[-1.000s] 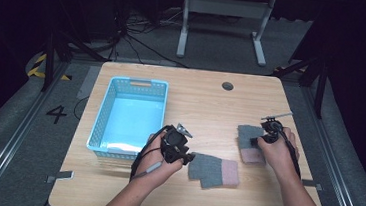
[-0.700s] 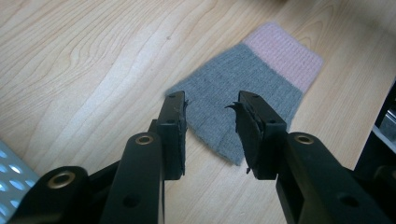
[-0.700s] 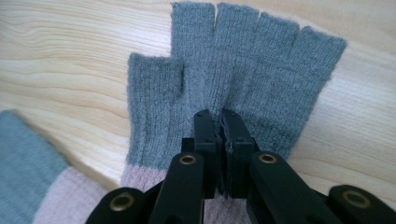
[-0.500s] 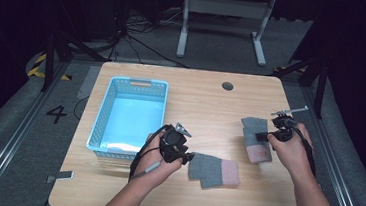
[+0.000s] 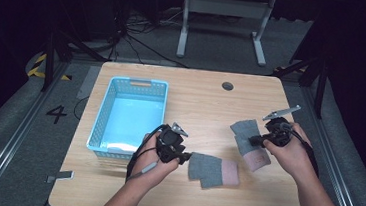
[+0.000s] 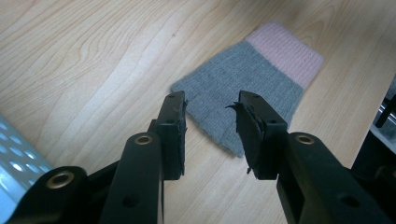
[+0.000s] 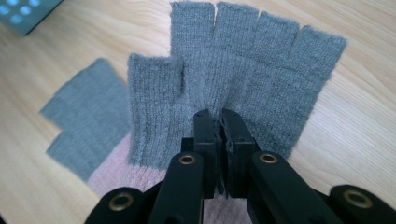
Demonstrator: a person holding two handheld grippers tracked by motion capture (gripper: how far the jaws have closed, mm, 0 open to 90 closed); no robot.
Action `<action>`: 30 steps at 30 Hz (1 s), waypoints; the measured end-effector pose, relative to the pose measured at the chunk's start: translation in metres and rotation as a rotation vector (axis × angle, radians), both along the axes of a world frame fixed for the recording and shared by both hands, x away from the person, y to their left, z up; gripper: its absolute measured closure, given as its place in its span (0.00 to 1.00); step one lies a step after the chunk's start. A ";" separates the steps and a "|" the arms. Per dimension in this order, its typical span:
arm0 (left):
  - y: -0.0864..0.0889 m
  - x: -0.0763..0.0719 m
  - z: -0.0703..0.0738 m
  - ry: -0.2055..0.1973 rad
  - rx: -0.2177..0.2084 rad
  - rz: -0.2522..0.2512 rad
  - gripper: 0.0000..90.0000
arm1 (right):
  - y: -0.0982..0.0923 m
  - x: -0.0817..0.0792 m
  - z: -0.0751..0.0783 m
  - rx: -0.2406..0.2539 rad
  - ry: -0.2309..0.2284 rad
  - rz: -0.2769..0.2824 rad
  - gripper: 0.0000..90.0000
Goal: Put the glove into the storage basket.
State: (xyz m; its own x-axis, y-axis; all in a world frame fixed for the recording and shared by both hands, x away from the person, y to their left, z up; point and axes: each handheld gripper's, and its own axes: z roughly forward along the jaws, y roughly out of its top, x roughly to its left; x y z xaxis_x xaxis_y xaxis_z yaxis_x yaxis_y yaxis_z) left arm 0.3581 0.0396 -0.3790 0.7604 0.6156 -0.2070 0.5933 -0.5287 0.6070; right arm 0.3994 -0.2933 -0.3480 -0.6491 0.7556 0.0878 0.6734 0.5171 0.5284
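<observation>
My right gripper [image 7: 220,122] is pinching a grey glove with a pink cuff [image 7: 243,79]. Its two black jaws are pressed tight on the knit in the middle of the glove, and the short finger parts fan out past the tips. In the high view this glove [image 5: 248,141] hangs from the right gripper [image 5: 260,138] over the right part of the wooden table [image 5: 201,97].

My left gripper [image 6: 210,119] has its jaws spread apart with nothing between them. They sit just over the grey edge of the second glove [image 6: 254,84], which lies flat on the table (pink cuff pointing away from the jaws). In the high view that second glove [image 5: 213,170] lies near the front edge, just beside the left gripper [image 5: 179,150].

The blue basket [image 5: 99,126] sits on the left part of the table, close to my left hand [image 5: 153,163].
</observation>
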 end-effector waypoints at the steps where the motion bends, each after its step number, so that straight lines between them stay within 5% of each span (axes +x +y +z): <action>1: 0.001 0.000 0.000 0.001 -0.002 0.002 0.71 | 0.001 -0.001 0.001 -0.004 -0.002 0.017 0.96; 7: 0.003 -0.003 0.001 0.003 -0.001 0.008 0.71 | 0.021 -0.014 0.003 -0.012 0.003 0.154 0.96; 12: 0.003 -0.003 0.001 0.003 0.003 0.003 0.71 | 0.035 -0.021 -0.002 -0.025 0.017 0.215 0.95; 17: 0.003 -0.003 0.000 0.014 0.011 -0.010 0.71 | 0.060 -0.027 -0.015 -0.053 0.043 0.328 0.95; 30: -0.006 -0.007 -0.014 0.060 0.056 -0.041 0.71 | 0.086 -0.030 -0.052 -0.108 0.087 0.436 0.95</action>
